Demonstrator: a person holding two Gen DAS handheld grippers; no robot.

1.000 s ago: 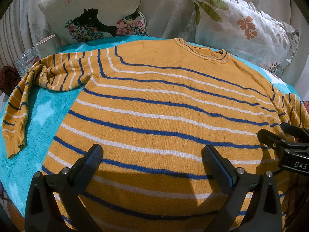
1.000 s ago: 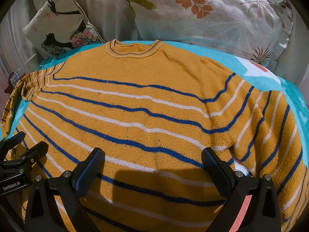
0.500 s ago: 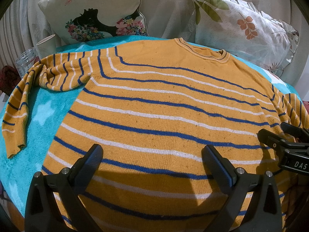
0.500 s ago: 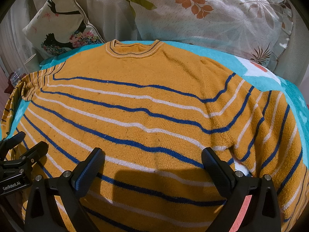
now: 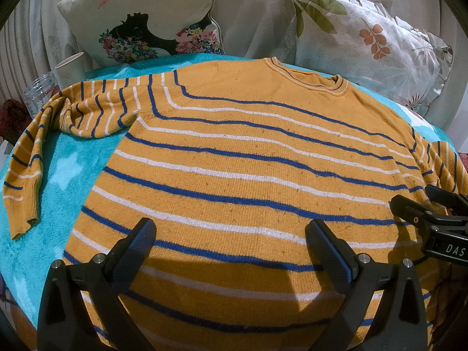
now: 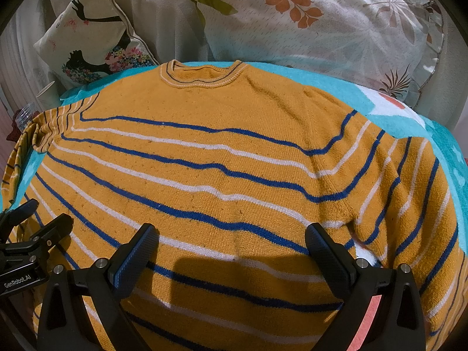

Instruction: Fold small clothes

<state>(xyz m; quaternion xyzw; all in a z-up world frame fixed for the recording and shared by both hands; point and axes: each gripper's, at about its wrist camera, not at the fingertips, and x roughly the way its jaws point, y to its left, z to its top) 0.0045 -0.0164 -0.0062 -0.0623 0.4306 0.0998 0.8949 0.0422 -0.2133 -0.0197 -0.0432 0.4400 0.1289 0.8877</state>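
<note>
Mustard striped sweater [image 5: 239,158] lies flat, front up, on the turquoise blanket [image 5: 58,175], collar toward the pillows [image 6: 316,23]. My left tool [image 5: 231,251] and right tool [image 6: 231,251] hover over its hem, fingers spread wide, gripping nothing.

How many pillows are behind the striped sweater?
2. The pillow with a dark figure and flowers leans at the back left of the sweater. The leaf-print pillow lies at the back right. Others may be hidden outside the views.
</note>
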